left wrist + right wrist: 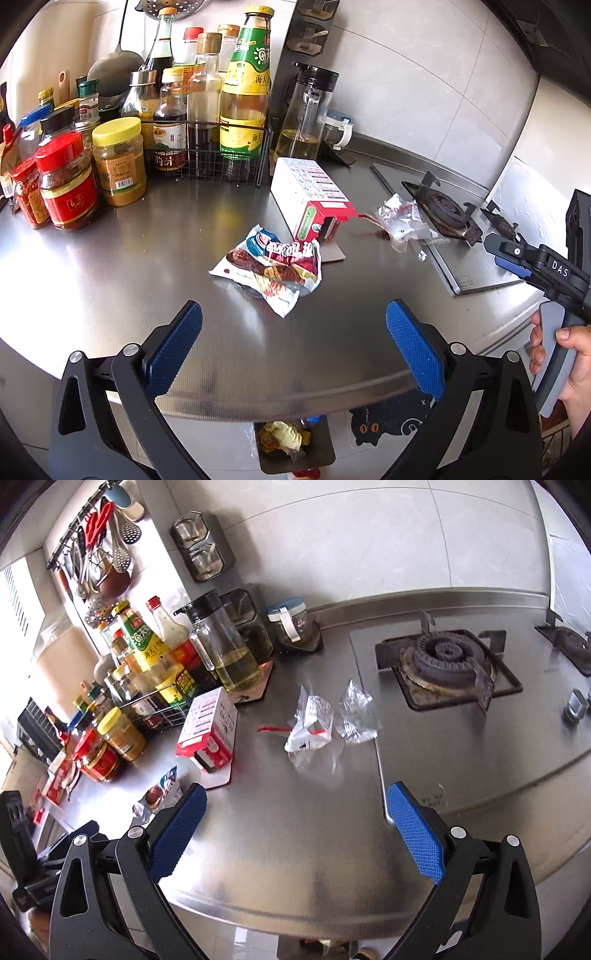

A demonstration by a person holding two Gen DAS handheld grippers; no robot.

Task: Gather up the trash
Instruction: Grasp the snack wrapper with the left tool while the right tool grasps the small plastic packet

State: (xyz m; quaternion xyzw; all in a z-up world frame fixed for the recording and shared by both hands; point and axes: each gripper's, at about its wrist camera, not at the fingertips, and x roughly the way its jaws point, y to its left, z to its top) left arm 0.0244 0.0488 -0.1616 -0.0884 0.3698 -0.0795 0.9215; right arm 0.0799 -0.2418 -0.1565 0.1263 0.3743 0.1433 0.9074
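Trash is still sitting on the steel counter (110, 266), so this looks like the gap between pickups. Left to right: the left gripper (295, 347) hangs over the near edge with jaws wide and empty, crumpled snack wrapper (269, 269) just ahead of it, opened red-and-white carton (310, 199) behind that, clear plastic wrappers (314, 727) near the stove burner (443, 657). Right gripper (295, 830) is spread wide too, nothing in it. There's a bin (295, 443) on the floor below. I'd guess next is dropping down onto the wrapper and pinching it.
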